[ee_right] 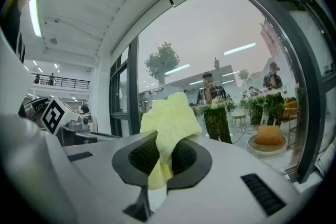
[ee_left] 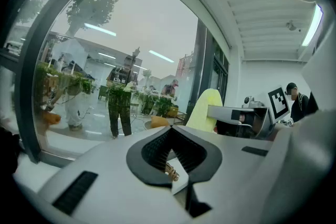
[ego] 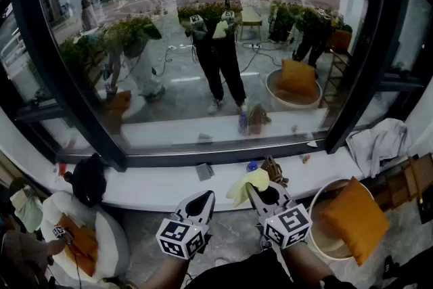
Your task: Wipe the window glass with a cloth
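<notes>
my right gripper has its jaws clamped on the yellow cloth – in the right gripper view the cloth is pinched between the black pads, with a crumpled bunch standing above them and a small tail hanging below. my left gripper sits just beside it, jaws pressed together at the tips with nothing gripped between them; only the scene beyond shows through the gap between the pads. from the left gripper view the cloth rises next to my right gripper.

both grippers are held side by side, low in the head view, in front of the white sill, and the cloth is apart from the window glass – the pane's reflection shows a standing person holding the grippers and the cloth up. the glass sits in a dark frame.

on the sill lie a small grey square thing, a small bottle with a blue cap and a brown object, too small to identify. a black bundle rests at the sill's left end, a white fabric at its right end. below, a round seat holds an orange cushion.
</notes>
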Demonstrator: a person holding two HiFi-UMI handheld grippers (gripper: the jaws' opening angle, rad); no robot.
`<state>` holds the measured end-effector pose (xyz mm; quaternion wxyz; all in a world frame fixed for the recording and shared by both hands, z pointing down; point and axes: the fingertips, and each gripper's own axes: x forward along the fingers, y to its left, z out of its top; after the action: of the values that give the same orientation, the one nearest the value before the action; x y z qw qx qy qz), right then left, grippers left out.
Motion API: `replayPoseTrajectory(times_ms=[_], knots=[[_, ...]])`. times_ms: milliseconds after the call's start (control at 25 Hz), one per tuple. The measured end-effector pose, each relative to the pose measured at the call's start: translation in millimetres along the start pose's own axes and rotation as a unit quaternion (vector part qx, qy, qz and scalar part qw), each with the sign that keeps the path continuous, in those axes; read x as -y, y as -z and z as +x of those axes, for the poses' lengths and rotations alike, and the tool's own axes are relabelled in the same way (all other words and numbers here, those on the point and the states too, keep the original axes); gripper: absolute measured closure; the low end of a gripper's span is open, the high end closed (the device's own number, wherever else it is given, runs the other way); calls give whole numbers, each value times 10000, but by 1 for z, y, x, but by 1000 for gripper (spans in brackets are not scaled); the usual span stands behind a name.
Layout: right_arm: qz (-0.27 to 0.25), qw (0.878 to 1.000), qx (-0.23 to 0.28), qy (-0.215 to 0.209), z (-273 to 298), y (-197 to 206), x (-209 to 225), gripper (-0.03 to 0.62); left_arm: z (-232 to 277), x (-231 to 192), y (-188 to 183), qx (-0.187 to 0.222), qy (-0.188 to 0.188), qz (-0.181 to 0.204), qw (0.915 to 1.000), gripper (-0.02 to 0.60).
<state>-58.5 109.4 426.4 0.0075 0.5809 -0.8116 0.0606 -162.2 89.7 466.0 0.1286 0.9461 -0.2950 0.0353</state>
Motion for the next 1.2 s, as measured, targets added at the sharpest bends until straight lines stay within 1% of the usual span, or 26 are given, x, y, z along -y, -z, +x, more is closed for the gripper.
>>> replayPoseTrajectory(times_ms=[280,720,880,1040,1200], knots=[[150,9998,132,-9,-4,-4,3,551,0,4,0,19,43,24,10000,574],[146,9999,83,33,-9,-2,7,551,2,10,-1,-11,76,96,9999,574],[59,9999,87,66,-5,-2,6,551,2,7,0,-1,88,125,9999,574],[14,10000,32,76,-2,2,14,551,13,7,5,-14,91,85,9999,574],[-53,10000,54,-4,5,-6,36,551,37,13,3,-11,58,93,9999,574]])
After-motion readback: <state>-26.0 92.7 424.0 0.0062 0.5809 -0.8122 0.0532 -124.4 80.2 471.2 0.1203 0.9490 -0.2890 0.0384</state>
